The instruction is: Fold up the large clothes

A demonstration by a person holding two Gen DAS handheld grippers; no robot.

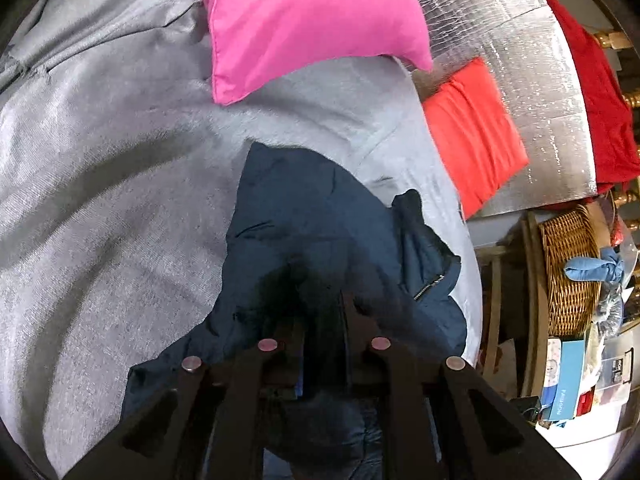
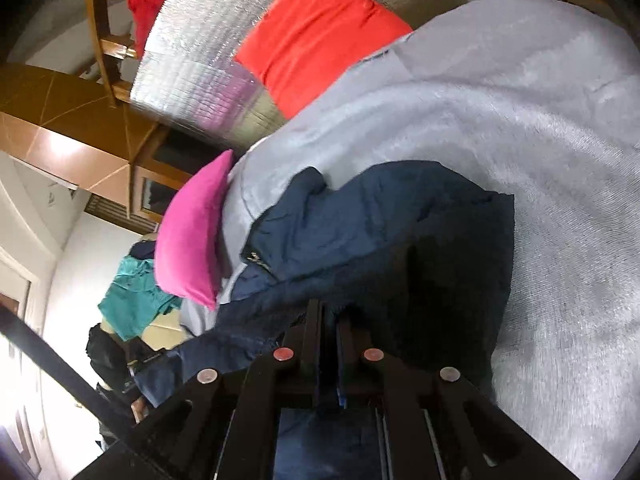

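While both pairs of tongs are nipped down on dark cloth, the navy jacket (image 1: 320, 216) lies bunched on the grey bedcover (image 1: 100, 200), part of it carried in the fingers and the rest slumped ahead of them. Nearest the lens, the left gripper (image 1: 324, 312) has its jaws almost together with navy fabric pinched between them, and the right gripper (image 2: 330, 320) likewise clamps a fold of the same garment. Just beyond, a zip pull (image 1: 428, 286) shows at a loose collar edge. Further off, a pink cushion (image 1: 312, 24) rests on the bedcover near the jacket, a red cushion (image 1: 476, 132) on the silver quilted mat (image 1: 520, 40) behind it, and a wicker basket (image 1: 568, 272) stands past the bed's edge. The risk, as I judge it, is that the padded, slippery cloth slides out of such narrow pinches, or that each grip holds only one layer, so the fold lands skewed; the pink cushion could also catch the hem.
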